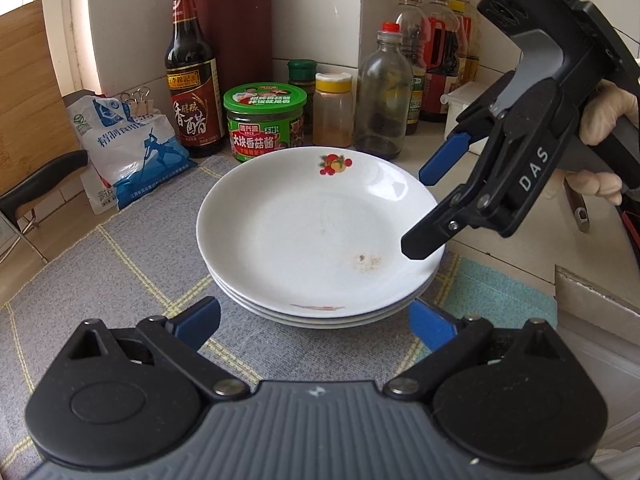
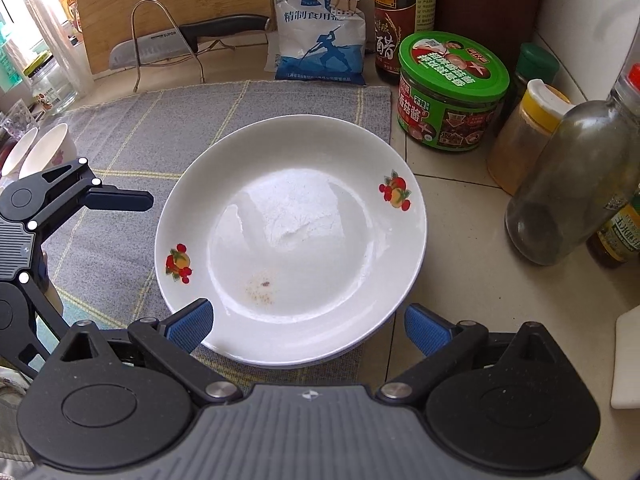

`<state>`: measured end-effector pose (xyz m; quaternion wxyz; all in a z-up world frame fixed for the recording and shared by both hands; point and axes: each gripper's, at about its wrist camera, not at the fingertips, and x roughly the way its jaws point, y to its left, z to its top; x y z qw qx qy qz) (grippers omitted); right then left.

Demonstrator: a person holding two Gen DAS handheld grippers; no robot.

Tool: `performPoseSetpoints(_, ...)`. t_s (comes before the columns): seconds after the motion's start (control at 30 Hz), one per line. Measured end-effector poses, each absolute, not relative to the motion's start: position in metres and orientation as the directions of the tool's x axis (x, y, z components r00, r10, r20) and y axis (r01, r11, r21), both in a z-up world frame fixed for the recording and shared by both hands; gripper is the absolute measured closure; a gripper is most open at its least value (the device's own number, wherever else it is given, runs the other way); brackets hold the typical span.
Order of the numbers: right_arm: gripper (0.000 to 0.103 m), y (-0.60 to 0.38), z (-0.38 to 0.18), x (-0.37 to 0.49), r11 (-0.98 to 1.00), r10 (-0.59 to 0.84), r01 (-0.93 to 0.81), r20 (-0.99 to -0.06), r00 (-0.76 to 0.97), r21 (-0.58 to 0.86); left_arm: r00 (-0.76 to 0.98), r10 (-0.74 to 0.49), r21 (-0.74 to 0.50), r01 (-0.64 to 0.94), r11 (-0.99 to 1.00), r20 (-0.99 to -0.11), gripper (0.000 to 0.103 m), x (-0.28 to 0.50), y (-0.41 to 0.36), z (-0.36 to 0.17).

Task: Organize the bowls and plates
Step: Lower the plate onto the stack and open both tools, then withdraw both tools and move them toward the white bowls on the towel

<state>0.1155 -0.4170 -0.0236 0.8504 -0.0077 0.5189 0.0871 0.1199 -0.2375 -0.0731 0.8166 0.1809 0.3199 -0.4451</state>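
A stack of white plates (image 1: 316, 236) sits on a grey mat (image 1: 120, 264). Left claw (image 1: 314, 322) and right claw (image 2: 308, 326) hover beside the stack, both spread wide and empty.

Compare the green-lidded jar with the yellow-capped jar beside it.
The green-lidded jar is squat and wide; the yellow-capped jar is taller and narrower. The first wears a bright printed label and holds dark paste; the second is plain, holding tan powder. Both stand upright on the tiled counter, closed.

Far side — a vinegar bottle (image 1: 192, 80), green-lidded jar (image 1: 265, 124), salt bag (image 1: 128, 156); a knife (image 2: 188, 40) rests on a rack at the left.
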Motion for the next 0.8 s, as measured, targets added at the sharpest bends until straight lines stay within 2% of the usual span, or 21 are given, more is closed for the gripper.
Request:
performPoseSetpoints(0.23,0.000,-0.397,-0.014,0.100,0.991,0.092,-0.133,-0.811,0.577,0.018,0.427,-0.608,0.006,0.821,0.570,-0.669,0.003,0.109,-0.225,-0.063)
performPoseSetpoints(0.37,0.000,-0.382,-0.007,0.091,0.994,0.098,-0.108,-0.744,0.661,0.035,0.460,-0.598,0.002,0.794,0.608,-0.656,0.002,0.103,-0.214,-0.054)
performPoseSetpoints(0.57,0.000,-0.347,-0.003,0.077,0.986,0.040,-0.138,-0.677,0.735,-0.092,0.502,-0.568,-0.009,0.745,0.667,-0.652,0.002,0.088,-0.194,-0.039)
performPoseSetpoints(0.8,0.000,-0.324,-0.002,0.066,0.964,0.138,-0.251,-0.639,0.757,-0.088,0.546,-0.500,-0.015,0.665,0.747,-0.673,0.001,0.067,-0.170,-0.031)
